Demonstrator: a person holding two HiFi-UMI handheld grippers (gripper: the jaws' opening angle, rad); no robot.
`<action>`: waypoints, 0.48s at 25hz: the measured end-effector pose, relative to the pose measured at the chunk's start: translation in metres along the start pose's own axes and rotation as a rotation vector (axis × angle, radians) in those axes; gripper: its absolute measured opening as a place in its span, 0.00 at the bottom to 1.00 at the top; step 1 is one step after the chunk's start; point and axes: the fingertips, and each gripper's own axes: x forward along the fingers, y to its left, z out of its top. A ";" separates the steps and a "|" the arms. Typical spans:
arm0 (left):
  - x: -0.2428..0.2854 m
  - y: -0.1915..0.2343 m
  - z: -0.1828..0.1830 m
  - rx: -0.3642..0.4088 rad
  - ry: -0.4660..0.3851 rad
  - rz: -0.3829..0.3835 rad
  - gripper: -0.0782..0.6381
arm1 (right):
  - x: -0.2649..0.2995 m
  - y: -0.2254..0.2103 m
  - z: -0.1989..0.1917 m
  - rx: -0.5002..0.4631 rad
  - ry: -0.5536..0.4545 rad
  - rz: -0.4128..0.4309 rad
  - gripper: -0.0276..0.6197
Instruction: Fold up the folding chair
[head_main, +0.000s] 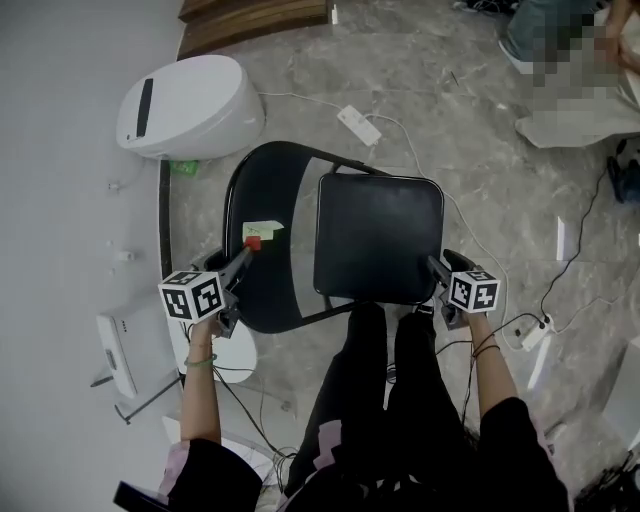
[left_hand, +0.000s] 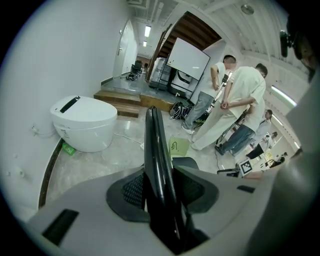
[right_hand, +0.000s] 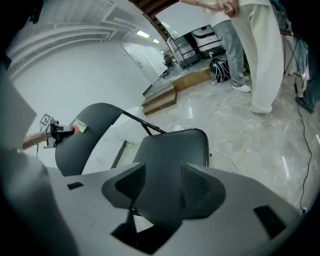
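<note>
**Colleague:** Where's the chair, and what have you got hold of?

**Me:** The folding chair (head_main: 378, 238) stands open on the stone floor (head_main: 470, 120), right in front of the person's legs. Its backrest (head_main: 272, 190) is to the left and its seat (head_main: 385, 205) lies flat. My left gripper (head_main: 245, 256) is pinching the backrest's top rim, just beside a yellow sticky note (head_main: 262, 229), with a pad pressed on each face. My right gripper (head_main: 437, 267) is spread at the seat's near right corner and has nothing clamped yet (the seat fills the gap in that gripper's view, but the pads look clear of it).

**Colleague:** How will it handle?

**Me:** Stiff, I judge, since it looks like metal tube and hard panels with no give and some weight. The finish looks glossy, so a thin pinch could slip. I'd take the seat by its front edge near that corner, then swing it up toward the backrest while the left holds steady. I'd also mind the hinges and the cables (head_main: 420, 150) on the floor.
</note>
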 end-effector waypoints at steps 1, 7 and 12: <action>0.002 -0.001 0.000 0.004 -0.006 0.001 0.31 | 0.009 -0.013 -0.007 -0.004 0.018 0.001 0.37; 0.007 0.003 0.000 0.042 -0.011 0.045 0.31 | 0.060 -0.077 -0.039 0.045 0.065 0.033 0.46; 0.012 0.002 -0.002 0.063 -0.005 0.039 0.31 | 0.094 -0.112 -0.060 0.075 0.114 0.095 0.51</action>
